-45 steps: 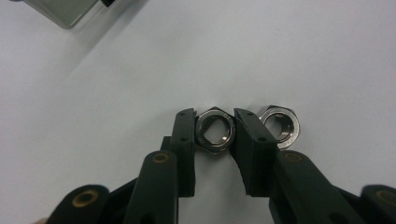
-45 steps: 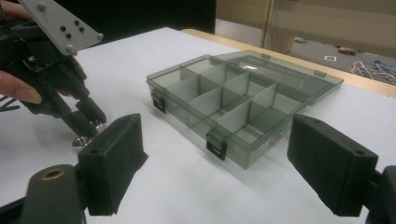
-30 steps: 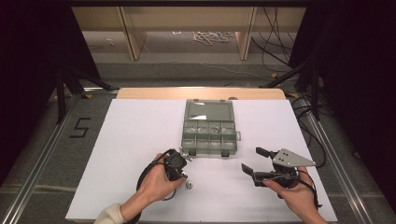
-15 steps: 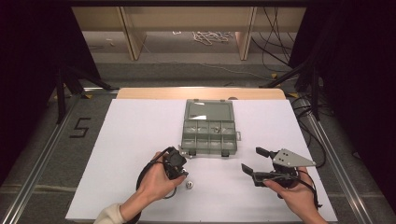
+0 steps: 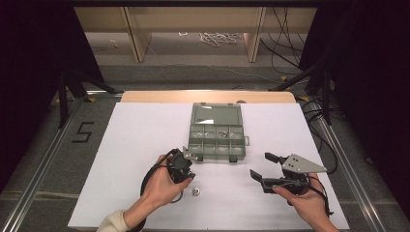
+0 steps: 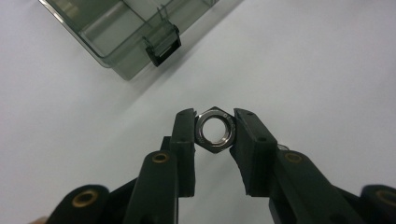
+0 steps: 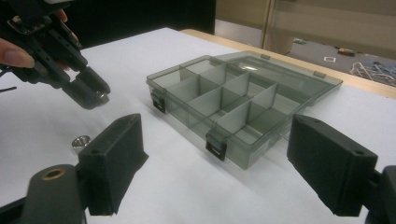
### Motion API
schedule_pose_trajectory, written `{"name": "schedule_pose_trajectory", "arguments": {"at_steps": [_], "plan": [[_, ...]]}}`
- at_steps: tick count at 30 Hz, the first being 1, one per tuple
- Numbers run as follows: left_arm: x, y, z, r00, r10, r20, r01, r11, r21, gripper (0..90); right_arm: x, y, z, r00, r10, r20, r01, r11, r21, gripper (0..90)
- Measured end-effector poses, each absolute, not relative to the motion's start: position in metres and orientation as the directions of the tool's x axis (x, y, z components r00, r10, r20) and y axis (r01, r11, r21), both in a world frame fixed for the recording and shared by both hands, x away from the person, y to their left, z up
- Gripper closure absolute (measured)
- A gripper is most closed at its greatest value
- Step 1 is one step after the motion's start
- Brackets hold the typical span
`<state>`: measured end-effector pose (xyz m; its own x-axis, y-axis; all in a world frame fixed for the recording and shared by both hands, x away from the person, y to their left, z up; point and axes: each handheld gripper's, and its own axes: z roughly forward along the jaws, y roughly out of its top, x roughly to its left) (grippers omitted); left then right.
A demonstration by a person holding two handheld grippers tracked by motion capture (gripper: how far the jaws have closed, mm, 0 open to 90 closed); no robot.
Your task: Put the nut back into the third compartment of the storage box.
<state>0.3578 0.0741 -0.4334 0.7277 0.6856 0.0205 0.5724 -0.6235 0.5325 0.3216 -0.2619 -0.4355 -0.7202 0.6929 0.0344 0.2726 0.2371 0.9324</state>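
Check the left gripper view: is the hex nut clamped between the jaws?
Yes, the left gripper has both pads pressed against opposite sides of the hex nut.

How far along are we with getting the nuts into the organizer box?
Done: one small metal part already sits in a compartment of the open organizer box. In hand: the left gripper is clamped on a hex nut, lifted off the table. Left: a second nut lies on the white table; the right gripper waits open.
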Motion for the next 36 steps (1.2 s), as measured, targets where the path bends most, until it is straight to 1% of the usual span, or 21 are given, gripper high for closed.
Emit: {"name": "schedule_pose_trajectory", "arguments": {"at_steps": [2, 3, 4, 6, 7, 10, 16, 17, 24, 28, 29, 36], "plan": [[0.358, 0.074, -0.433, 0.721, 0.692, 0.02, 0.565, -0.605, 0.561, 70.2, 0.322, -0.261, -0.436, -0.716, 0.698, 0.032, 0.269, 0.233, 0.935, 19.5], [0.358, 0.074, -0.431, 0.719, 0.695, 0.017, 0.575, -0.608, 0.547, 70.2, 0.322, -0.262, -0.435, -0.717, 0.696, 0.028, 0.267, 0.238, 0.934, 19.5], [0.358, 0.074, -0.432, 0.714, 0.7, 0.019, 0.567, -0.594, 0.571, 70.2, 0.323, -0.262, -0.436, -0.716, 0.698, 0.015, 0.25, 0.236, 0.939, 19.5], [0.359, 0.075, -0.429, 0.72, 0.693, 0.025, 0.567, -0.609, 0.554, 70.2, 0.323, -0.262, -0.436, -0.716, 0.698, 0.014, 0.249, 0.236, 0.939, 19.5], [0.358, 0.074, -0.43, 0.714, 0.699, 0.026, 0.561, -0.595, 0.575, 70.2, 0.323, -0.262, -0.436, -0.716, 0.698, 0.014, 0.247, 0.234, 0.941, 19.5], [0.359, 0.074, -0.428, 0.711, 0.703, 0.017, 0.569, -0.589, 0.574, 70.2, 0.323, -0.262, -0.436, -0.717, 0.697, 0.013, 0.248, 0.237, 0.939, 19.5], [0.361, 0.073, -0.424, 0.715, 0.699, 0.026, 0.557, -0.592, 0.582, 70.2, 0.323, -0.262, -0.436, -0.716, 0.698, 0.011, 0.246, 0.237, 0.94, 19.5], [0.36, 0.071, -0.424, 0.705, 0.709, 0.019, 0.563, -0.576, 0.593, 70.2, 0.323, -0.261, -0.436, -0.714, 0.701, 0.011, 0.244, 0.234, 0.941, 19.5], [0.363, 0.067, -0.421, 0.706, 0.708, 0.019, 0.553, -0.567, 0.61, 70.2, 0.323, -0.262, -0.436, -0.716, 0.698, 0.012, 0.246, 0.237, 0.94, 19.5], [0.364, 0.064, -0.419, 0.697, 0.717, 0.017, 0.555, -0.554, 0.62, 70.2, 0.322, -0.261, -0.436, -0.714, 0.699, 0.032, 0.27, 0.232, 0.935, 19.5], [0.365, 0.064, -0.419, 0.699, 0.715, 0.02, 0.55, -0.555, 0.625, 70.2, 0.323, -0.262, -0.436, -0.715, 0.699, 0.015, 0.248, 0.234, 0.94, 19.5], [0.367, 0.06, -0.416, 0.69, 0.723, 0.018, 0.544, -0.535, 0.646, 70.2, 0.323, -0.262, -0.436, -0.716, 0.698, 0.013, 0.247, 0.235, 0.94, 19.5]]}}
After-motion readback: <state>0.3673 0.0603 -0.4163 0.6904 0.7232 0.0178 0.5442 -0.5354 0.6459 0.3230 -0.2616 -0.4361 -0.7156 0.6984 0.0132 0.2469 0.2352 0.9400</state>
